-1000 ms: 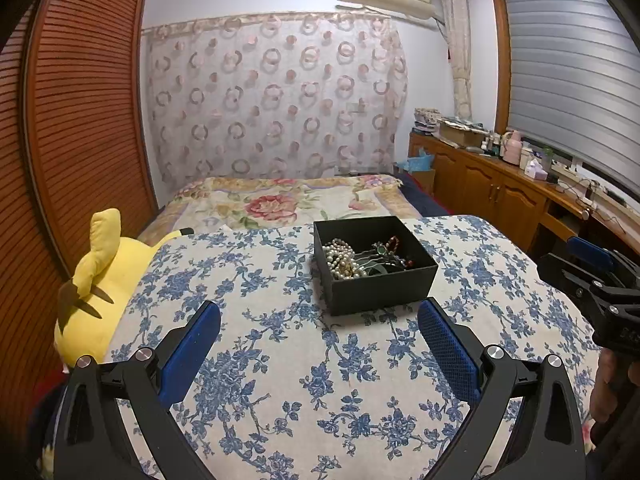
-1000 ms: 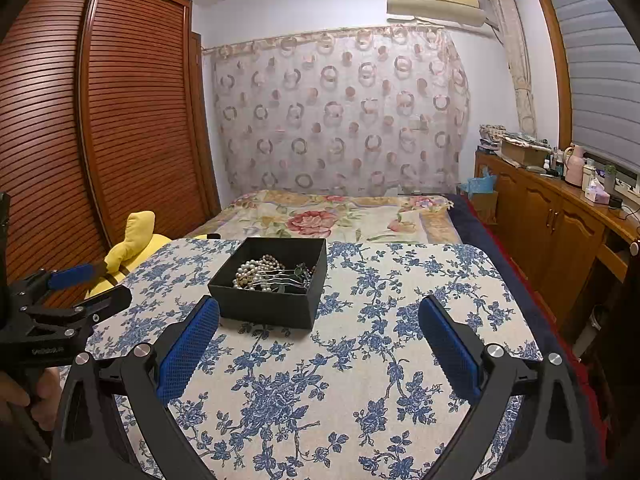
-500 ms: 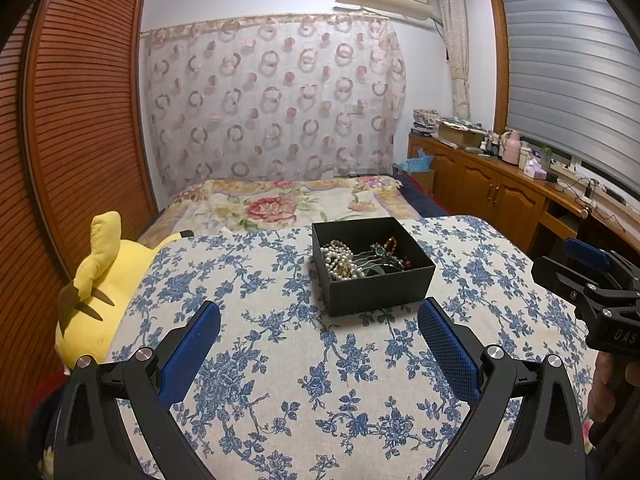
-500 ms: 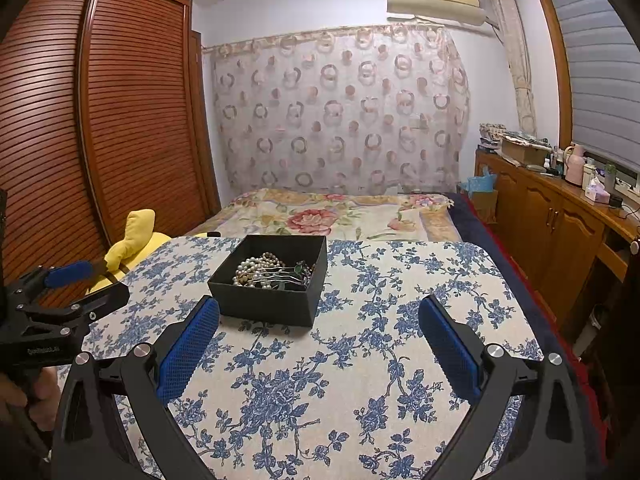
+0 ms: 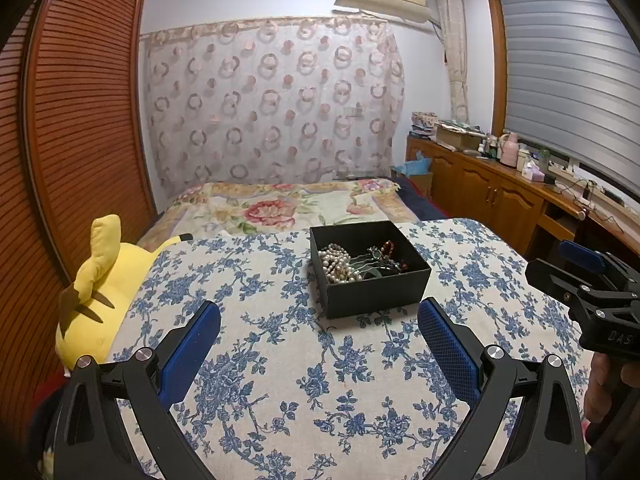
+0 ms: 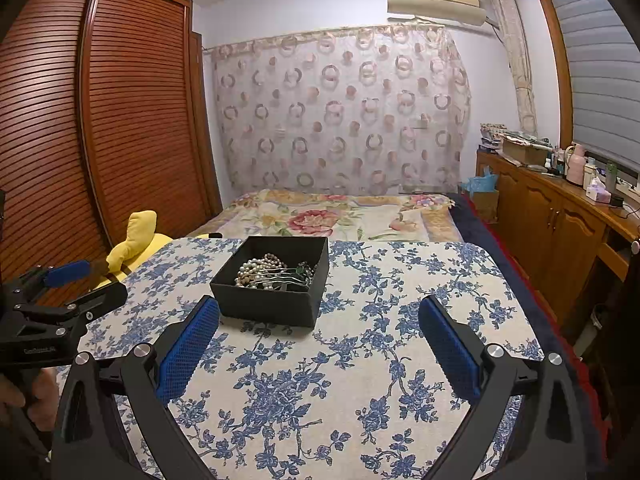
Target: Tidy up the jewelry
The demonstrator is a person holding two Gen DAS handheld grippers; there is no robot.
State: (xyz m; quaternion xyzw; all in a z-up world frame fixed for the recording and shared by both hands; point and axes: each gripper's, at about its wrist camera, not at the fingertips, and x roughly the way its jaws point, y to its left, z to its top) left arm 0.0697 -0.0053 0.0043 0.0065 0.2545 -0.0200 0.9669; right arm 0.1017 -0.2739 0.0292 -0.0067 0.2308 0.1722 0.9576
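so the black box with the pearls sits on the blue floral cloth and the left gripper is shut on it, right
Not quite. The black box with the pearls does sit on the blue floral cloth, but the left gripper is open and short of it, as the left wrist view shows.

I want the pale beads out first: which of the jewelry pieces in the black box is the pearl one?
The pearl strand is heaped at the box's left side, cream-white; the other pieces to its right are dark green and reddish-brown.
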